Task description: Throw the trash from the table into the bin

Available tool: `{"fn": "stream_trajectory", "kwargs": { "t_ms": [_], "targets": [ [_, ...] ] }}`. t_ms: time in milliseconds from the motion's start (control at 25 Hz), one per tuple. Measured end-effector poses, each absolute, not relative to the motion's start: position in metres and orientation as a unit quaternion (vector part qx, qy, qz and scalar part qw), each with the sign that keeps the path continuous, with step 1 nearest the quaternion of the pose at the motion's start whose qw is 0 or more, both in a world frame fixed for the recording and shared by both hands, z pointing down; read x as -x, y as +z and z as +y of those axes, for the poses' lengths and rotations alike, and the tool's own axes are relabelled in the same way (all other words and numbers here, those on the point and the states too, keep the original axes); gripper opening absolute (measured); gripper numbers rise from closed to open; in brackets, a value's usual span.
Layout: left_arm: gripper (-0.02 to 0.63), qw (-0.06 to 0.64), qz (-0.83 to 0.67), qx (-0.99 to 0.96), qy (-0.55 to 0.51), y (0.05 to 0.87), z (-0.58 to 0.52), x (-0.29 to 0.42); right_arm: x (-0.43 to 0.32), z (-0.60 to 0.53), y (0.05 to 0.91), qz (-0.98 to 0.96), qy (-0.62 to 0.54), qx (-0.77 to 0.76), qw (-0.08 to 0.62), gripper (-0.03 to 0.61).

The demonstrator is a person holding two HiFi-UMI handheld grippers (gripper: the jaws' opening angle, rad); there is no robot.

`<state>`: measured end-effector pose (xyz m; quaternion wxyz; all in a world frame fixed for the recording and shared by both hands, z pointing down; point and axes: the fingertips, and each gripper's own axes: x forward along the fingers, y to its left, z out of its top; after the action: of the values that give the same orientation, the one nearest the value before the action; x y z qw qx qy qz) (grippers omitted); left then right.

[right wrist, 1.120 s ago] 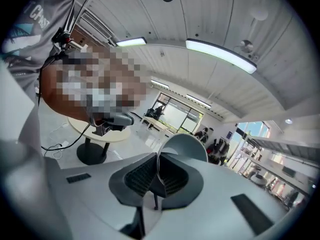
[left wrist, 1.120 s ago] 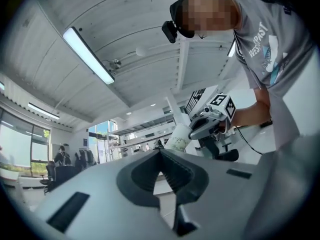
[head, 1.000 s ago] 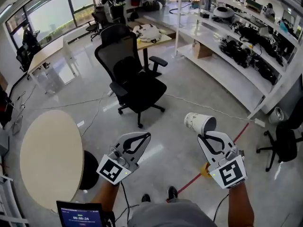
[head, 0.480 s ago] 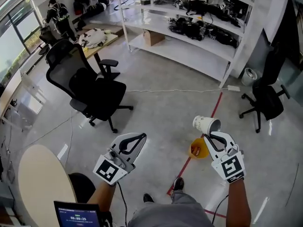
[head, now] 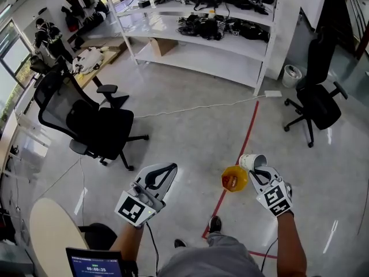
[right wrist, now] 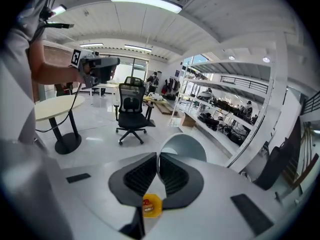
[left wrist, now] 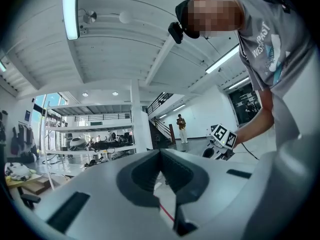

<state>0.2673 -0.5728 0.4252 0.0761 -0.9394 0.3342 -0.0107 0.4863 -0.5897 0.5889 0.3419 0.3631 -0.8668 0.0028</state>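
Right gripper [head: 257,169] pinches the paper cup [head: 252,161] by its rim wall, just right of the yellow bin [head: 233,179]. The cup is probably light, thin and easily crushed. Left gripper [head: 171,167] is closed and empty.

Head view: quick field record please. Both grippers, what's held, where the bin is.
left gripper: jaws together, nothing between them
right gripper: shut on the rim of a paper cup
cup: held sideways, mouth toward the gripper
bin: yellow, on the floor beside a red line, just left of the cup in the picture
task state: cup not yet in the bin
nearby: black chair, round table, white shelves
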Motion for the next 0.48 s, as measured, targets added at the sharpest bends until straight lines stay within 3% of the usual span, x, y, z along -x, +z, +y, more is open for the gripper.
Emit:
{"fn": "stream_trajectory", "kwargs": {
  "t_ms": [480],
  "targets": [
    [0.043, 0.066, 0.338, 0.938, -0.029, 0.434, -0.593, -0.295, -0.524, -0.61, 0.64, -0.868, 0.068, -0.341, 0.355, 0.026]
  ]
}}
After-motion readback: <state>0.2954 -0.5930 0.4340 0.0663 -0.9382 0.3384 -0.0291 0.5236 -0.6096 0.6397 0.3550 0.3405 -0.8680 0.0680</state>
